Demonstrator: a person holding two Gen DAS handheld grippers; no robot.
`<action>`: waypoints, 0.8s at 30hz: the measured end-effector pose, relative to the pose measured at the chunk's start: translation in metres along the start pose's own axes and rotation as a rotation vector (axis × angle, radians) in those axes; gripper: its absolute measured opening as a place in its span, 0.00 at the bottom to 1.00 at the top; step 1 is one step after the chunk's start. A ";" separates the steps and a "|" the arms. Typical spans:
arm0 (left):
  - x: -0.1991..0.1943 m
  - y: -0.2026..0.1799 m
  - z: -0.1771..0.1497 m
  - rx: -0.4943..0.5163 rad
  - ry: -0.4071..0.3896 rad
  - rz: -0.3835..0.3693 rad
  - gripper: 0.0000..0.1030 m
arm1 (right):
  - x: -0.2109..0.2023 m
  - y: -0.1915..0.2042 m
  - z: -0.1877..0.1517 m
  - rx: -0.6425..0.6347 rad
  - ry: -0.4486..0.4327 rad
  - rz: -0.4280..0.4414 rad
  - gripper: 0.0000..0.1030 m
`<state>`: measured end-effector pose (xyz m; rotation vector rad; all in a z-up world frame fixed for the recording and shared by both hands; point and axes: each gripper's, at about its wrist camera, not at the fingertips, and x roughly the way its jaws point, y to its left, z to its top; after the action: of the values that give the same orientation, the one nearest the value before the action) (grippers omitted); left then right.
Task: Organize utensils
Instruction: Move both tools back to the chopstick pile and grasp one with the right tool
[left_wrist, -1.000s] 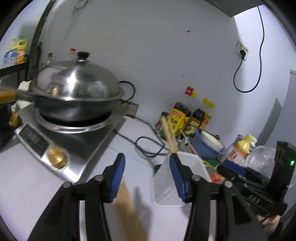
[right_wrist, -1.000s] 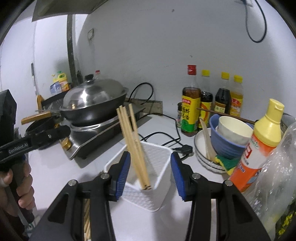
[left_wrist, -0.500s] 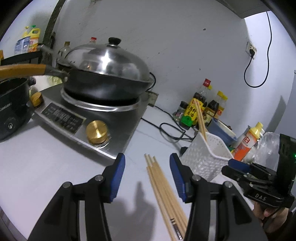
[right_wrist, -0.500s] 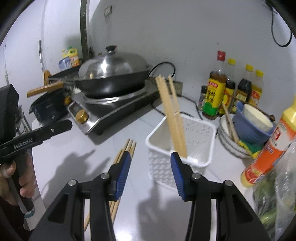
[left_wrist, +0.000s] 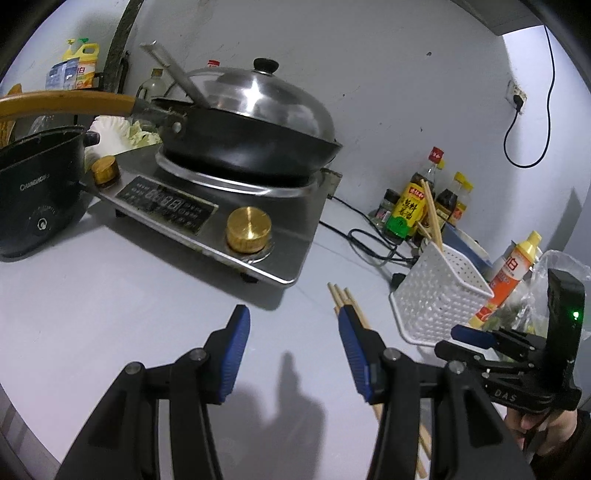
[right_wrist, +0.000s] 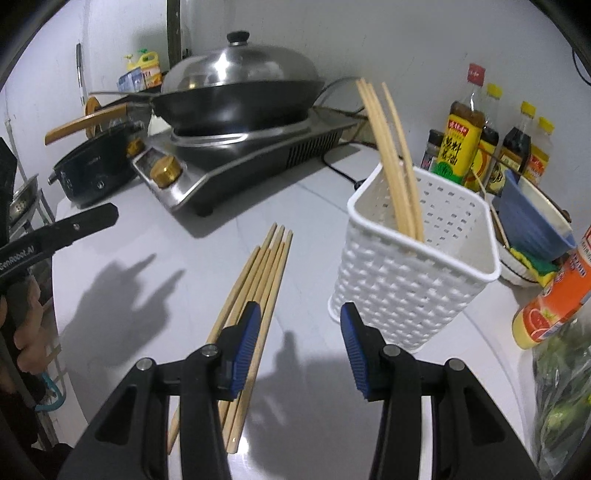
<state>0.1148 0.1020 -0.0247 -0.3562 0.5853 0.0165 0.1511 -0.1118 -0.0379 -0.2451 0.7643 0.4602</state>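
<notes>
While the left tool (left_wrist: 291, 325) hangs half-open and empty, loose chopsticks (left_wrist: 345, 299) lie on the tabletop (left_wrist: 110, 314) by its right pad, ready for pickup. From the right tool (right_wrist: 297, 325), also half-open and empty, pale wooden sticks fan flat beside the white basket (right_wrist: 406, 273), which holds three upright.

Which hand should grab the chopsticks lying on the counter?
Probably the right gripper: it is open and empty, the loose chopsticks lie under its left finger, and the white basket is close.
</notes>
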 end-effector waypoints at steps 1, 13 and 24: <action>0.000 0.002 -0.002 -0.002 0.002 0.002 0.48 | 0.002 0.001 0.000 -0.001 0.006 -0.002 0.41; 0.001 0.025 -0.016 -0.047 0.027 0.011 0.48 | 0.041 0.014 -0.009 -0.005 0.105 -0.018 0.30; 0.004 0.034 -0.016 -0.067 0.038 0.015 0.48 | 0.065 0.021 -0.008 0.001 0.151 -0.027 0.26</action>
<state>0.1055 0.1282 -0.0505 -0.4179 0.6263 0.0443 0.1773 -0.0761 -0.0907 -0.2913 0.9076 0.4190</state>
